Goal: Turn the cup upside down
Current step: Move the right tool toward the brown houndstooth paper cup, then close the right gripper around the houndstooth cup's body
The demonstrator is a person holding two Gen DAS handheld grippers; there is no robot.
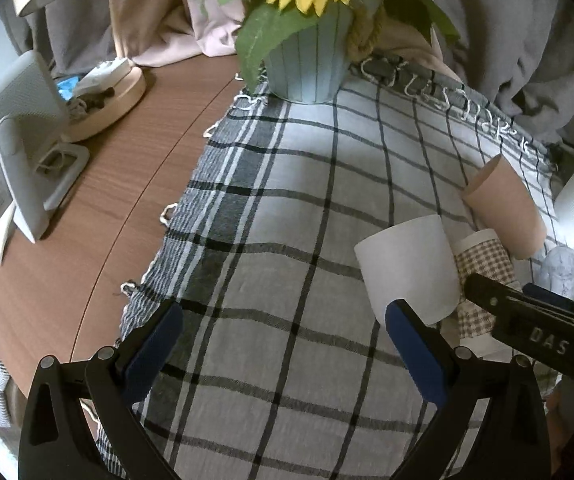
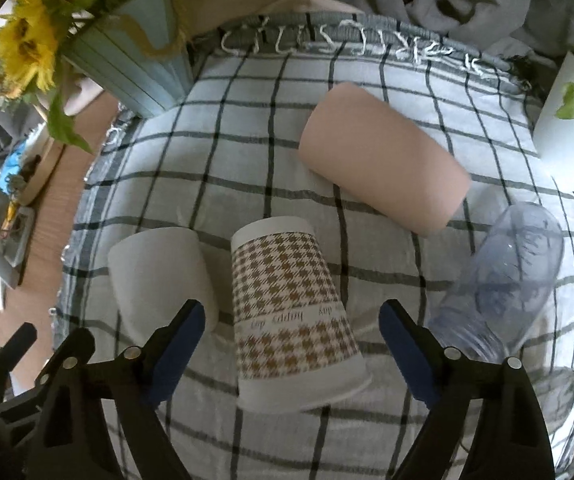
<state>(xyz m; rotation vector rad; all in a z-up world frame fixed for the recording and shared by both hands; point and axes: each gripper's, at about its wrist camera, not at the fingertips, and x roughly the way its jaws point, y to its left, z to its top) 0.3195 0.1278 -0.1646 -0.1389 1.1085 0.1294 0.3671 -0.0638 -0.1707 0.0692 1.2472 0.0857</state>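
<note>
On the checked cloth (image 2: 271,152) 4 cups already stand rim-down: a pink cup (image 2: 383,160), a houndstooth paper cup (image 2: 291,304), a white cup (image 2: 159,276) and a clear plastic cup (image 2: 503,280). By my judgement the flipping looks finished or nearly so. The right gripper (image 2: 291,332) straddles the houndstooth cup, released, jaws clear of it. The left gripper (image 1: 283,332) hangs spread wide, empty.

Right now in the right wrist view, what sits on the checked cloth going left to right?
White cup → houndstooth paper cup → pink cup → clear plastic bottle. The houndstooth paper cup stands upside down, between the open fingers of the right gripper.
</note>
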